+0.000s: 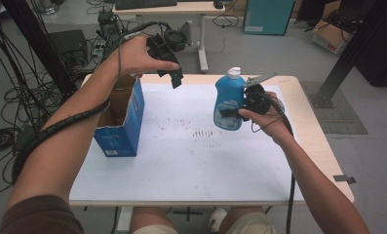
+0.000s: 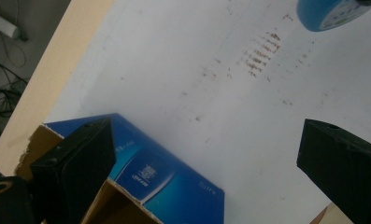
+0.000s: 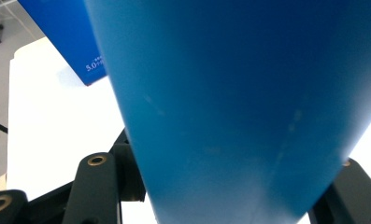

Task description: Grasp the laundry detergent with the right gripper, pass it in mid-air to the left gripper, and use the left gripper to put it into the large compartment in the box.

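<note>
A blue bottle [image 1: 228,100] with a white cap is held upright, right of the table's centre, and my right gripper [image 1: 230,113] is shut on its lower body. In the right gripper view the bottle [image 3: 230,102] stands between the black jaws. Its underside [image 2: 330,14] shows at the top right of the left gripper view, lifted off the table. An open-topped blue cardboard box [image 1: 123,122] stands at the table's left. My left gripper [image 1: 174,78] hangs in the air above the box's far end. Its jaws are open around nothing [image 2: 206,140], over the box [image 2: 169,182].
The white table top [image 1: 191,165] has a wooden edge and brown smudges [image 1: 203,132] near its middle. Behind the table stand a desk with a keyboard [image 1: 147,4] and a teal cabinet [image 1: 266,17]. Cables [image 1: 6,102] cover the floor at left.
</note>
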`<action>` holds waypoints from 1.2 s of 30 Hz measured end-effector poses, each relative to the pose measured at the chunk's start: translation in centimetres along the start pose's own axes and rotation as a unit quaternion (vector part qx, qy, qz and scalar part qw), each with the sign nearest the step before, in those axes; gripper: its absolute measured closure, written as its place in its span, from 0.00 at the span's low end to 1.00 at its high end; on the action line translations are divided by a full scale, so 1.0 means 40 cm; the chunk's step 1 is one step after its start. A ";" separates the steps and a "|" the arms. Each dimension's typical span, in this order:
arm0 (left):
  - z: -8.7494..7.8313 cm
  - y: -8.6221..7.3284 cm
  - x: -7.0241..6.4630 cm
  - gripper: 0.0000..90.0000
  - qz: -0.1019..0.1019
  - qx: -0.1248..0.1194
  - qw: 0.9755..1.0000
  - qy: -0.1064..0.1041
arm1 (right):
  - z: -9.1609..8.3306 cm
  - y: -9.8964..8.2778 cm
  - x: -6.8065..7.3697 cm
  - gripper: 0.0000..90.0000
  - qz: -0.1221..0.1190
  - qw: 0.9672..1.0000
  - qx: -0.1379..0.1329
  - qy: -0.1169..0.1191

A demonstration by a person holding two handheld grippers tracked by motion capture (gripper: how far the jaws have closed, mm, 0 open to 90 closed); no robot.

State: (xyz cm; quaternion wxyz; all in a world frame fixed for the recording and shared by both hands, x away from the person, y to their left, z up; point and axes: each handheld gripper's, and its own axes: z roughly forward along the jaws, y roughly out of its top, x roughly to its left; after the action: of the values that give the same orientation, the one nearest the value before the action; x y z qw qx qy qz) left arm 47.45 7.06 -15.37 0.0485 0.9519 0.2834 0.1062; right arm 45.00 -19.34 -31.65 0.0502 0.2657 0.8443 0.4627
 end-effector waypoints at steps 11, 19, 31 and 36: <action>-0.028 -0.012 -0.017 0.05 0.039 -0.001 0.999 -0.029 | 0.110 0.105 0.049 0.46 -0.038 0.998 0.003 0.049; -0.039 -0.018 -0.034 0.05 0.066 -0.002 0.997 -0.043 | 0.202 0.135 0.095 0.46 -0.059 0.994 -0.005 0.090; -0.039 -0.027 -0.062 0.05 0.097 0.008 0.994 -0.056 | 0.281 0.150 0.154 0.46 -0.112 0.983 -0.022 0.146; -0.034 -0.038 -0.069 0.06 0.106 0.014 0.992 -0.066 | 0.292 0.155 0.175 0.46 -0.128 0.978 -0.029 0.159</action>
State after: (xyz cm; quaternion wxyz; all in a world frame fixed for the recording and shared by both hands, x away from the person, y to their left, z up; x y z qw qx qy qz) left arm 44.08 6.87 -14.78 0.0419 0.9820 0.1788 0.0439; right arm 45.39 -4.39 -32.14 -0.0185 0.0768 0.8546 0.5133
